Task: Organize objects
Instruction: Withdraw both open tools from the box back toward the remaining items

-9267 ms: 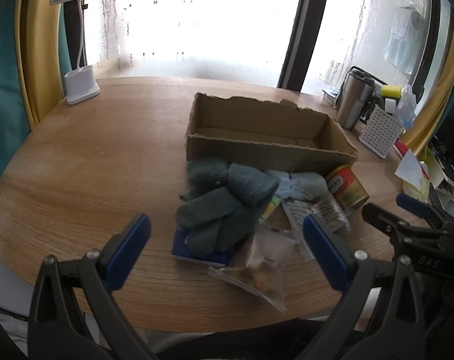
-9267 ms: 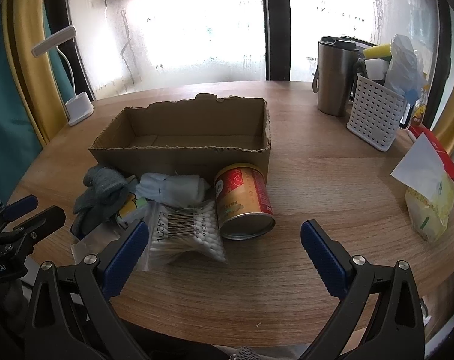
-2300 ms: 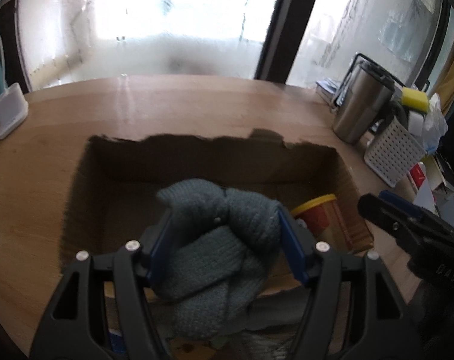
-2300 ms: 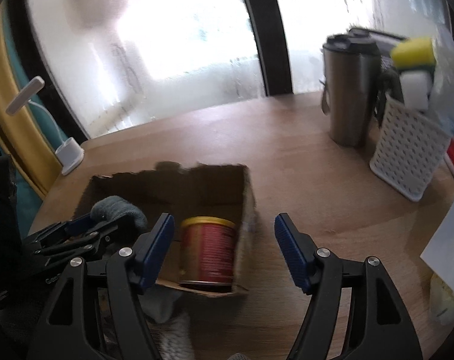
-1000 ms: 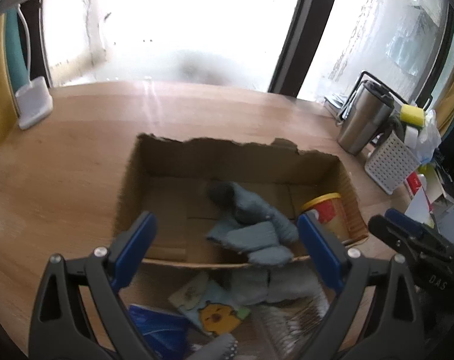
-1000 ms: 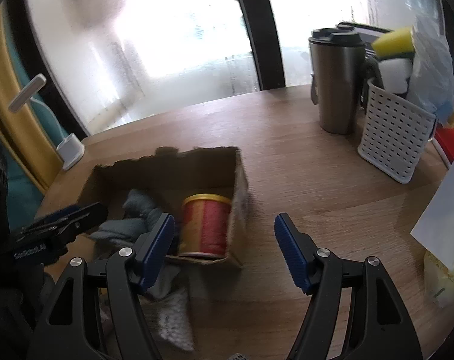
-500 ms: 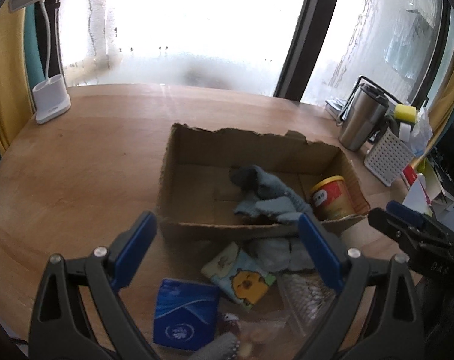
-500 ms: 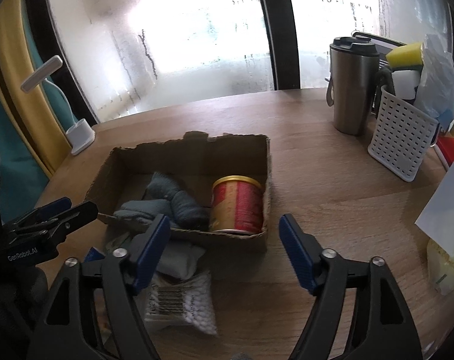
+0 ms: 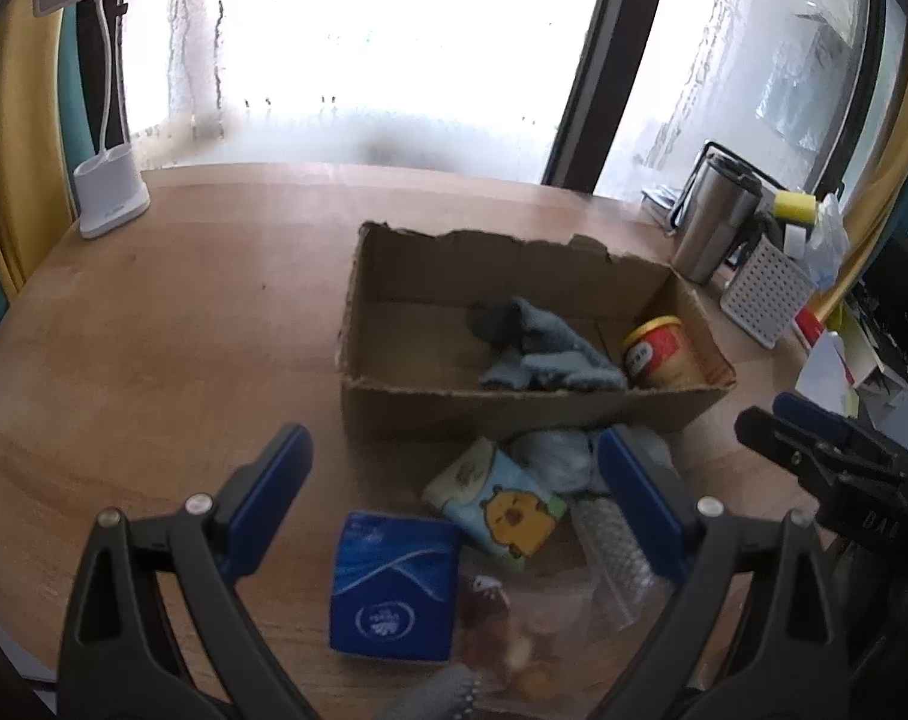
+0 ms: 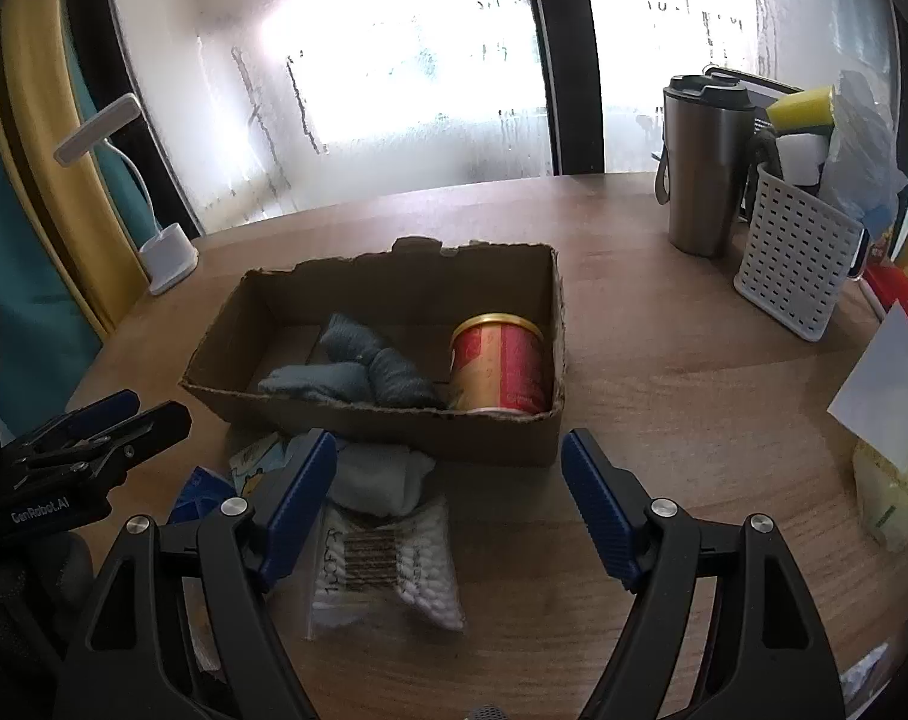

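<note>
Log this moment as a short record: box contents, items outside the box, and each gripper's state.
box: open cardboard box on the wooden table
in box: grey gloves and a red can at its right end
outside, in front of box: cotton swab bag, light blue cloth, cartoon pack, blue tissue pack, clear snack bag
left gripper: open, empty
right gripper: open, empty
</note>
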Demonstrator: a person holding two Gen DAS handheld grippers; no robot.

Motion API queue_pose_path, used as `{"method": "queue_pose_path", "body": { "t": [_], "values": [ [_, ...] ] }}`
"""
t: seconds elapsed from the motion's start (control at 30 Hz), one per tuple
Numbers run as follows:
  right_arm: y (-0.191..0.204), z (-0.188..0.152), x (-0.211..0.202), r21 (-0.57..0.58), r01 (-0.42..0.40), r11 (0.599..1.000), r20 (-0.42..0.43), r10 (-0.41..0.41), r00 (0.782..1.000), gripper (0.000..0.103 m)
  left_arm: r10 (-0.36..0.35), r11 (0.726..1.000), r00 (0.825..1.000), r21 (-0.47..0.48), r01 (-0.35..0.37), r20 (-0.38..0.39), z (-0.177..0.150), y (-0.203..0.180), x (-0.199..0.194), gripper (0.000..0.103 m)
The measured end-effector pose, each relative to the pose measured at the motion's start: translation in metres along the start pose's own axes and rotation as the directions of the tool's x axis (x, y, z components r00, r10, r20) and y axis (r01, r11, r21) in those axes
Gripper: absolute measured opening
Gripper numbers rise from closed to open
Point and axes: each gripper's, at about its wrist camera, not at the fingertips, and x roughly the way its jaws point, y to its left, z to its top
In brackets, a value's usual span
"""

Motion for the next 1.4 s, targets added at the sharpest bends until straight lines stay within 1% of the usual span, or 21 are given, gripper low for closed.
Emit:
{"method": "queue_pose_path", "body": {
  "t": [0.47, 0.77, 1.1, 1.4],
  "values": [
    [0.005, -0.022, -0.002, 0.007, 0.004, 1.000, -0.015, -0.003, 1.000, 0.080, 0.011, 1.000, 0.999, -0.002, -0.011, -0.034, -0.027, 0.010, -0.001, 0.098],
    [0.010, -0.029, 0.002, 0.007, 0.006, 1.000, -0.030, -0.006, 1.000, 0.080, 0.023, 1.000, 0.998, -0.008, -0.024, -0.066, -0.042, 0.022, 0.003, 0.098],
    [0.020, -0.034, 0.015, -0.001, -0.001, 1.000, -0.060, 0.001, 0.998, 0.080, 0.041, 0.999, 0.995, -0.017, -0.043, -0.089, -0.048, 0.032, 0.014, 0.098],
    [0.026, -0.038, 0.027, 0.000, 0.009, 1.000, -0.084, -0.009, 0.996, 0.080, 0.032, 0.999, 0.994, -0.011, -0.034, -0.109, -0.052, 0.043, 0.019, 0.098]
  ]
}}
